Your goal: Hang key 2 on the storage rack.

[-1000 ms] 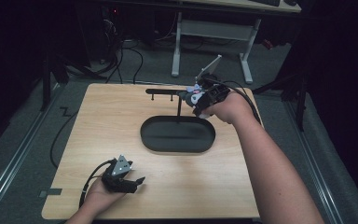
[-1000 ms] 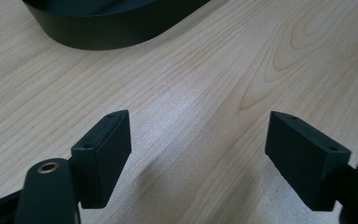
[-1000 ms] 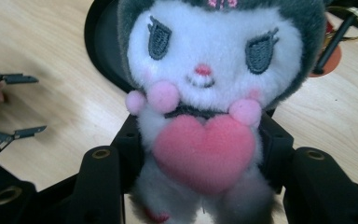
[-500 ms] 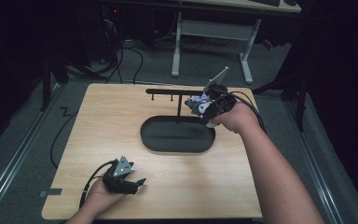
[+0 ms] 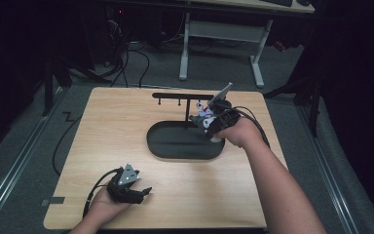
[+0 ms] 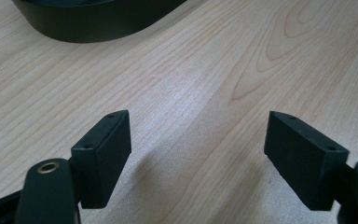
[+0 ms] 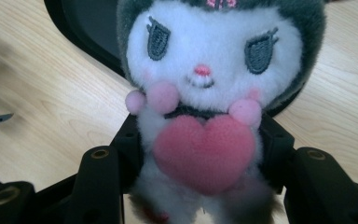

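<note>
A small plush toy (image 7: pixel 205 51) with a white face, grey hood and pink heart sits between the jaws of my right gripper (image 7: pixel 200 158), which is shut on its body. In the high view my right gripper (image 5: pixel 205 120) holds the plush toy (image 5: pixel 203 115) over the back right rim of a black oval tray (image 5: pixel 161 146). My left gripper (image 5: pixel 135 193) rests on the table near the front left. Its jaws stand open over bare wood, with nothing between them (image 6: pixel 198 149). The black tray (image 6: pixel 98 23) lies a little beyond them.
A low black rack with small hooks (image 5: pixel 177 96) stands just behind the tray. Cables trail off the table's left and right sides. Bare wood (image 5: pixel 107 131) lies left of the tray and along the front edge. The floor and desk legs beyond are dark.
My right gripper has come down and toward the person with the plush toy, from beside the rack to the tray's back right rim. The left gripper has stayed put.
</note>
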The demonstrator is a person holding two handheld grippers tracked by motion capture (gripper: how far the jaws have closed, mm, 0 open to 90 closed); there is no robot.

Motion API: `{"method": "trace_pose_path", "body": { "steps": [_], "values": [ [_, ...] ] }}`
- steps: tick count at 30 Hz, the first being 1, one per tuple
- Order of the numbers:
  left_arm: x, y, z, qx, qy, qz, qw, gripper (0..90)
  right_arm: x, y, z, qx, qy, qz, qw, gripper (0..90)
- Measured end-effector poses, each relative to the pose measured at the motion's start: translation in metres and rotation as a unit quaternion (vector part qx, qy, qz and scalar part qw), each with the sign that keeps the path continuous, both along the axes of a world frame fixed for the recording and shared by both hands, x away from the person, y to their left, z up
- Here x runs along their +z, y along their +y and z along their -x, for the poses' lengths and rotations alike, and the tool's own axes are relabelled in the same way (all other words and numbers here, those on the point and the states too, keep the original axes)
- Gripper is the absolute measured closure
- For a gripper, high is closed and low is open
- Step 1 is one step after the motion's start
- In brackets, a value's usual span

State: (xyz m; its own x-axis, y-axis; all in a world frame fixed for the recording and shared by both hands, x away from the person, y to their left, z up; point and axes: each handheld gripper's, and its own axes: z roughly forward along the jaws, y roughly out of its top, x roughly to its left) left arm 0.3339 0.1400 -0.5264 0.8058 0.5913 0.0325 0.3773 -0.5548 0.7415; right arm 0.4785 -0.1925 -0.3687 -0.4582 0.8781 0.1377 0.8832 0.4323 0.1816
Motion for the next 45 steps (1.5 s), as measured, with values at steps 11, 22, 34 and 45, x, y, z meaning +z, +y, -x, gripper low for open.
{"method": "trace_pose_path", "body": {
  "steps": [11, 22, 34, 45],
  "values": [
    [0.0, 0.001, 0.0, -0.003, 0.002, -0.001, 1.0, 23.5, -0.021, 0.012, -0.01, -0.001, -0.011, -0.007, 0.9999, 47.0],
    [-0.001, 0.0, 0.0, -0.007, 0.005, -0.002, 1.0, 23.7, -0.032, 0.013, -0.014, -0.014, -0.015, -0.016, 0.9997, 37.3],
    [-0.001, 0.0, 0.0, -0.008, 0.002, -0.002, 1.0, 23.7, -0.035, 0.001, 0.004, -0.018, -0.033, -0.028, 0.9989, 37.2],
    [-0.002, -0.005, 0.0, -0.013, 0.007, 0.0, 0.9999, 23.5, -0.084, -0.034, 0.074, -0.03, -0.12, -0.043, 0.9914, 40.3]
  ]
}}
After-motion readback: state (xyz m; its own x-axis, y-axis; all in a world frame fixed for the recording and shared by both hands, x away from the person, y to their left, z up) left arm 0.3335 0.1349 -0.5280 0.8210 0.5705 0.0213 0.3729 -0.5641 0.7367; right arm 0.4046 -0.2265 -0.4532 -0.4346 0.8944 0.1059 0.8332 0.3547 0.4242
